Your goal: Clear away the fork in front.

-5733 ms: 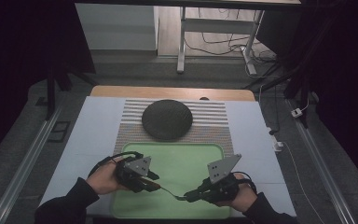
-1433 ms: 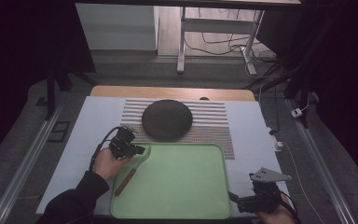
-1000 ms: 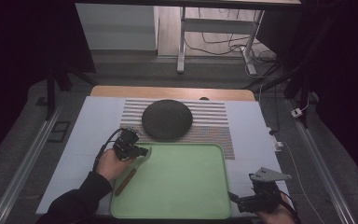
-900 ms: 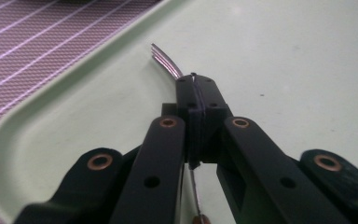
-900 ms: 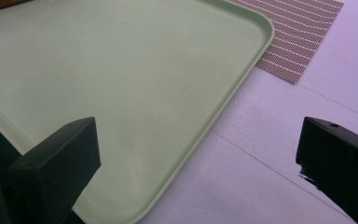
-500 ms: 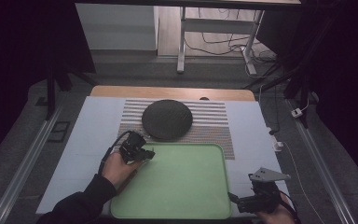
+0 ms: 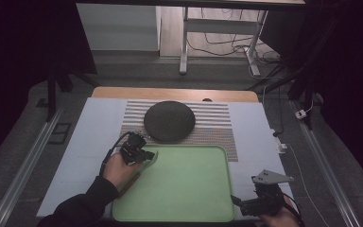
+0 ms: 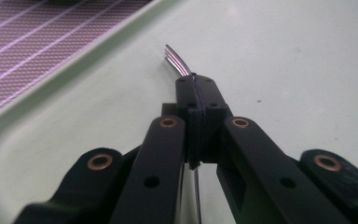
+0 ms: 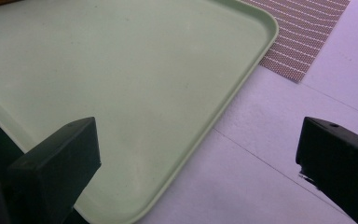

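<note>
Placement was underway as the left tongs [image 8: 194,88], clenched on a fork [image 8: 176,59] above the green tray [image 7: 194,189], needed lowering and release; the right tongs [image 9: 200,172] idled agape.

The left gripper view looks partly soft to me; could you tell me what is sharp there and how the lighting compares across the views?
Left gripper view: the fork tines and the shut left tool are fairly sharp, the nearest links blurred. High view: dim, dark surroundings, the green tray clear. Right gripper view: bright and even, the open right tool blurred close up.
</note>
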A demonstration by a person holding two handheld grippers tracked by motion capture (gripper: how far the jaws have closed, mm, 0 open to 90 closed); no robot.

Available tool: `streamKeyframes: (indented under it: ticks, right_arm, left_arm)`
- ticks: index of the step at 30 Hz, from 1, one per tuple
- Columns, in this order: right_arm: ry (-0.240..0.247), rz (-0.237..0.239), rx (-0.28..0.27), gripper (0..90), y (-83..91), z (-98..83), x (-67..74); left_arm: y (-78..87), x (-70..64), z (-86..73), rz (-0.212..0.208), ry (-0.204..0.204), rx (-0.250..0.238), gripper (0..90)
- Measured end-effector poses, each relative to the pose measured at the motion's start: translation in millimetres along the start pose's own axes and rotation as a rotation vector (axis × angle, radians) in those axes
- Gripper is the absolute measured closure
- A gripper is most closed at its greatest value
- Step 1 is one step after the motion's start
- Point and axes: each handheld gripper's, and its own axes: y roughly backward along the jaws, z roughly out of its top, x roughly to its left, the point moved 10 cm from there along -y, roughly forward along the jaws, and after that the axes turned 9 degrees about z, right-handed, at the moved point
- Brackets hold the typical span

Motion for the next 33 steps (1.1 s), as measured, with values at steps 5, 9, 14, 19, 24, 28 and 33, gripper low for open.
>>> streamKeyframes:
  ticks: [5,9,14,19,24,28,33]
  right_arm:
    - [0.000,0.000,0.000,0.0,0.1,0.0,0.0]
    - [-0.001,0.001,-0.002,0.0,0.3,0.0,0.1]
    - [0.001,0.002,-0.002,0.0,0.3,0.0,0.3]
    - [0.004,0.000,0.000,0.0,0.4,-0.1,0.3]
    - [0.002,0.003,-0.001,0.0,0.3,-0.1,0.5]
    - [0.005,0.001,0.000,0.0,0.3,-0.1,0.4]
    - [0.001,0.004,0.001,0.0,0.1,-0.2,0.5]
  left_arm:
    - [-4.2,-17.1,0.1,-0.040,-0.027,0.011,88.6]
    - [-4.5,-30.8,-1.0,-0.071,-0.041,0.012,88.6]
    - [-3.0,-47.1,-4.0,-0.110,-0.067,0.015,88.6]
    - [-2.7,-65.8,-8.9,-0.156,-0.103,0.024,88.6]
    - [-6.0,-83.0,-15.7,-0.168,-0.144,0.045,88.6]
    - [-6.7,-89.2,-15.1,-0.190,-0.154,0.040,88.6]
    - [-15.9,-97.0,-21.5,-0.192,-0.187,0.074,88.6]
